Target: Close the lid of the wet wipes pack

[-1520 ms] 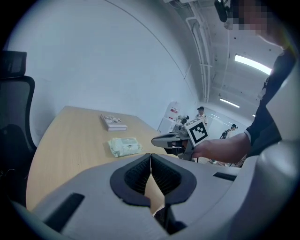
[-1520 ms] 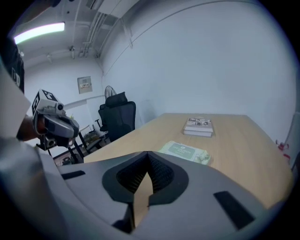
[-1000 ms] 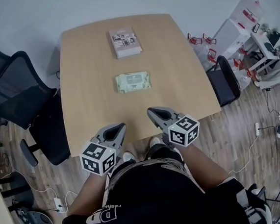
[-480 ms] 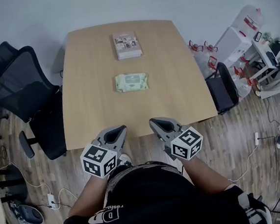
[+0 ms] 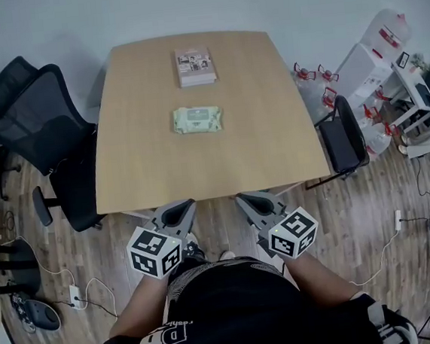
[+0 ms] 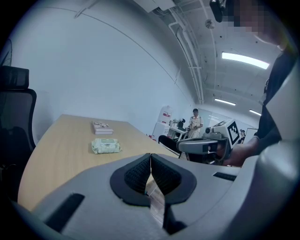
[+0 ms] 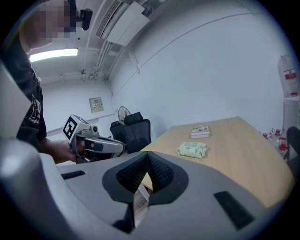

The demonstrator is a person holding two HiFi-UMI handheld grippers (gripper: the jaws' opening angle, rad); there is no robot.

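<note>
Hand-held grippers number two, low in the centre of the head view, both held short of the counter's (image 5: 140, 175) near edge. The left hand-held gripper (image 5: 176, 210) and the right hand-held gripper (image 5: 251, 202) each have their jaws pressed together, empty. Beyond them we count one wet wipes pack (image 5: 198, 119) lying flat mid-counter, and one book (image 5: 195, 66) past it near the far edge, apart from the pack. Only bare wood lies between the near edge and the pack. We see one black office chair (image 5: 40, 124) near the counter's left edge and another chair (image 5: 345, 136) just beside its right edge.
</note>
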